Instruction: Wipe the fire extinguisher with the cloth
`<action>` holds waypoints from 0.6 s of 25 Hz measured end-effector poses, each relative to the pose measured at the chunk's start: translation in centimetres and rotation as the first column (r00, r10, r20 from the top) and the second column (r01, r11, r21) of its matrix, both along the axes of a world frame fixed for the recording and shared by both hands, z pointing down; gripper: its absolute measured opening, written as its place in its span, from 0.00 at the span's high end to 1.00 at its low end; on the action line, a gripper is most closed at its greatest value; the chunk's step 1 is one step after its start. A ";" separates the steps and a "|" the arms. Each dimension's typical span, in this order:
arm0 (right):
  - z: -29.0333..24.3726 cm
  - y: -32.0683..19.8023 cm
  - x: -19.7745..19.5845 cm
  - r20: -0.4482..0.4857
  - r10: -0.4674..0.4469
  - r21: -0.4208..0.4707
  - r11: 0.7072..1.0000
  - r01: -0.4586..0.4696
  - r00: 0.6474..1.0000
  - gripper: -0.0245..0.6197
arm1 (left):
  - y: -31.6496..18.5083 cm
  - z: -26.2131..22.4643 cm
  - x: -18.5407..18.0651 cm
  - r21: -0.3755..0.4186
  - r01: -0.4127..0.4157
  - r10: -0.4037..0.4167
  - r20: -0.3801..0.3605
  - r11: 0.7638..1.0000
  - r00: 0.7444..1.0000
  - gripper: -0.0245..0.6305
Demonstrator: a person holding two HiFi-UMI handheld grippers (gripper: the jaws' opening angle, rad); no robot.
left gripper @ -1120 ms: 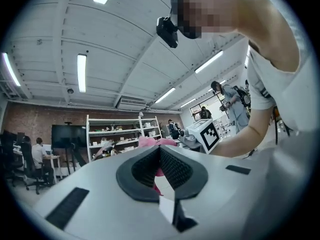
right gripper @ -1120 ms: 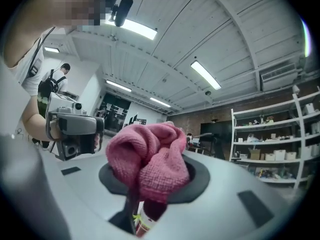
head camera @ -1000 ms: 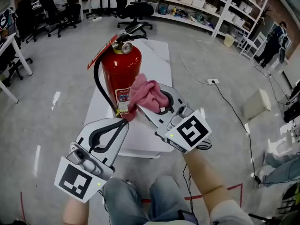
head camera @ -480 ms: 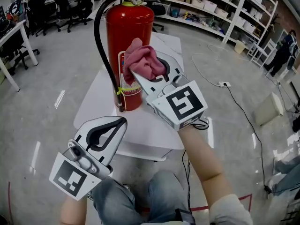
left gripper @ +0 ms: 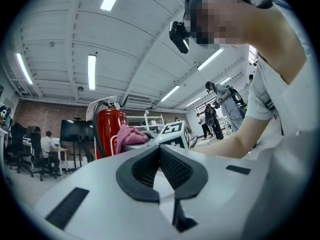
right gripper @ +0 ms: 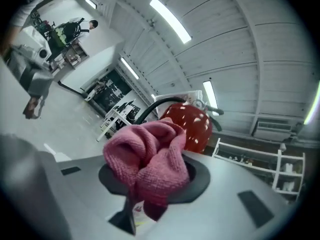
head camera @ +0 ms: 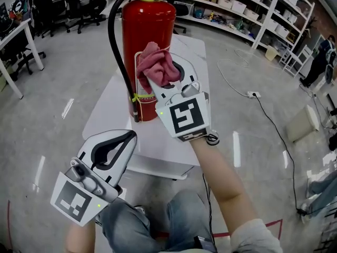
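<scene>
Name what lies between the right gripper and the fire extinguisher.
The pink cloth, clamped in the right gripper, sits before the fire extinguisher; the head view shows it.

A white table [head camera: 108, 112] stands amid shelves [head camera: 239, 7] and office chairs [head camera: 50, 12].

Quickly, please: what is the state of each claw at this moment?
Left claw: closed, holding nothing.
Right claw: closed on the pink cloth.
</scene>
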State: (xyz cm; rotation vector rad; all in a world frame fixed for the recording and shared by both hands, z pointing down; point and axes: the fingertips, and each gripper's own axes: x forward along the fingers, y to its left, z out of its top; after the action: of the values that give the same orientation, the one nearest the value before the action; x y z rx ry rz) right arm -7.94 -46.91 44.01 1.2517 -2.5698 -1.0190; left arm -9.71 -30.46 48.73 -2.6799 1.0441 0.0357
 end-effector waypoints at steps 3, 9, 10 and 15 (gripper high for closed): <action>5.5 -0.1 0.2 -0.046 0.026 -0.057 0.998 -0.029 0.999 0.75 | 0.0 0.3 0.1 -0.003 0.000 0.000 -0.003 1.000 1.000 0.95; 14.3 -0.2 0.0 -0.139 0.053 -0.129 0.989 -0.071 0.989 0.75 | 0.4 1.6 -0.1 -0.019 0.004 -0.004 0.003 1.000 1.000 0.95; 14.6 -0.3 0.0 -0.142 0.059 -0.130 0.989 -0.077 0.988 0.75 | 0.4 1.8 -0.2 -0.022 0.004 -0.004 0.005 1.000 1.000 0.95; 11.9 -0.4 0.3 -0.153 0.076 -0.083 0.993 -0.090 0.985 0.75 | 0.7 1.9 -0.2 -0.019 0.005 -0.005 0.011 1.000 1.000 0.95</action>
State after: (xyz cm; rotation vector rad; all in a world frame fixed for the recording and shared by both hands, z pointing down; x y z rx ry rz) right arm -7.66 -47.33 55.87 1.2005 -2.4018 -0.9332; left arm -9.93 -29.76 50.66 -2.6909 1.0530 0.0103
